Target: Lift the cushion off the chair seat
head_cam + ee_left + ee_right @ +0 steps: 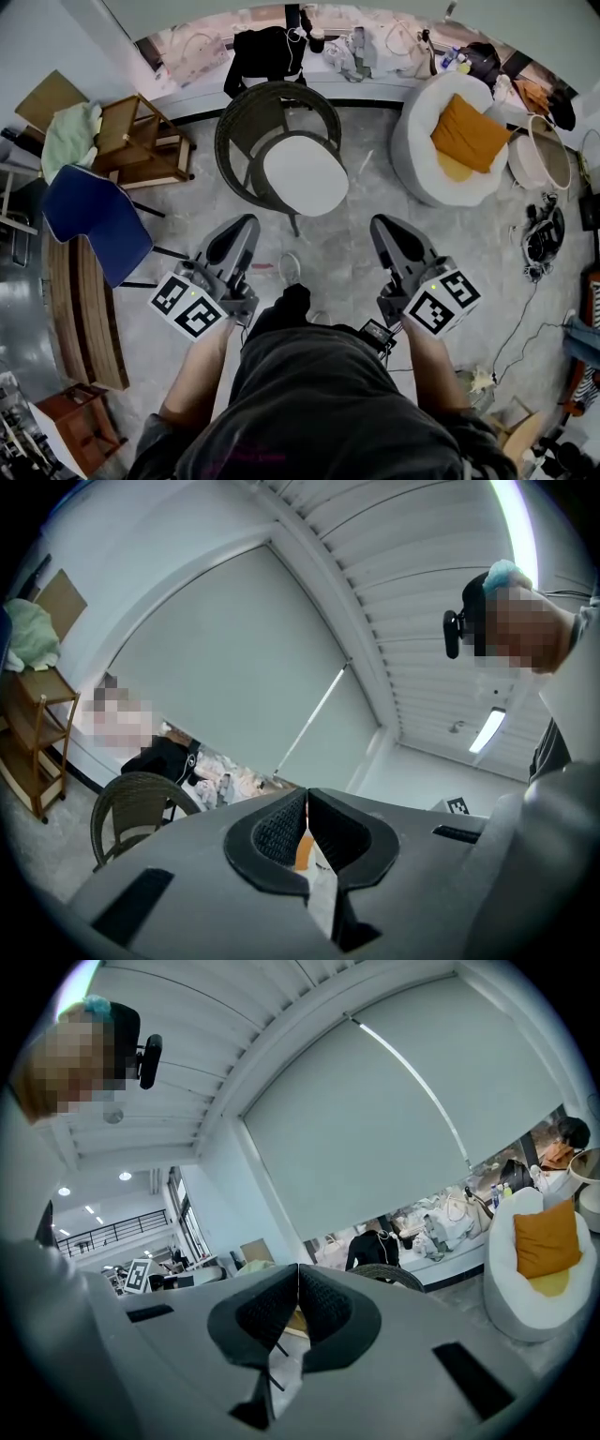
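A dark wicker chair [246, 131] stands on the floor ahead of me, with a round white cushion [305, 173] lying on its seat. In the head view my left gripper [246, 225] and right gripper [384, 228] are held side by side, short of the chair and apart from it. Both point level towards it. The left gripper [307, 803] has its pads together with nothing between them; the chair's back [131, 803] shows at its lower left. The right gripper [298, 1279] is shut and empty too, with the chair's rim [389, 1274] just beyond it.
A white round armchair [412, 141] holding an orange cushion [466, 131] stands to the right. A blue chair [94, 220], a wooden shelf [141, 141] and a wooden bench [80, 309] fill the left. Cables [544, 234] lie on the floor at right.
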Demonstrator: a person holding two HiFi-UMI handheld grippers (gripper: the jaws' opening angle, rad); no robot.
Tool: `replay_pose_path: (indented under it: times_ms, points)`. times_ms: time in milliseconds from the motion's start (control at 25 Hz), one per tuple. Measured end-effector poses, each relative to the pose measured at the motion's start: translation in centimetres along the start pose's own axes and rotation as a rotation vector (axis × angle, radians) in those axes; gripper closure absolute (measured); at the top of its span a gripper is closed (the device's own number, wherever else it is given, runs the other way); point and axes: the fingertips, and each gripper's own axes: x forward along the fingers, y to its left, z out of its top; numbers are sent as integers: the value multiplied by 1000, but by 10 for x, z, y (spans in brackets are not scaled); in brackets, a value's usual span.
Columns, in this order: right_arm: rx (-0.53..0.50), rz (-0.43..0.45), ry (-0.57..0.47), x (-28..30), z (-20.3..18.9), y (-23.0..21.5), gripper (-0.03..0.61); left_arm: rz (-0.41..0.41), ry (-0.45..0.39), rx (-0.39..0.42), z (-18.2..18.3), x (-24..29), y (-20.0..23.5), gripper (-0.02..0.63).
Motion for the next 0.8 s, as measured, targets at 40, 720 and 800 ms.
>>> replay_pose_path:
  times_ms: [40,720,800]
  points:
    - [1,-1,3,7,1,-3,565,1,2,-5,2,4,6,597]
    - [32,-51,47,139,14,-52,565,7,92,-42,20,67,125,601]
    - [42,-60,57,149,7,-60,565,10,112,-39,16,73,136,601]
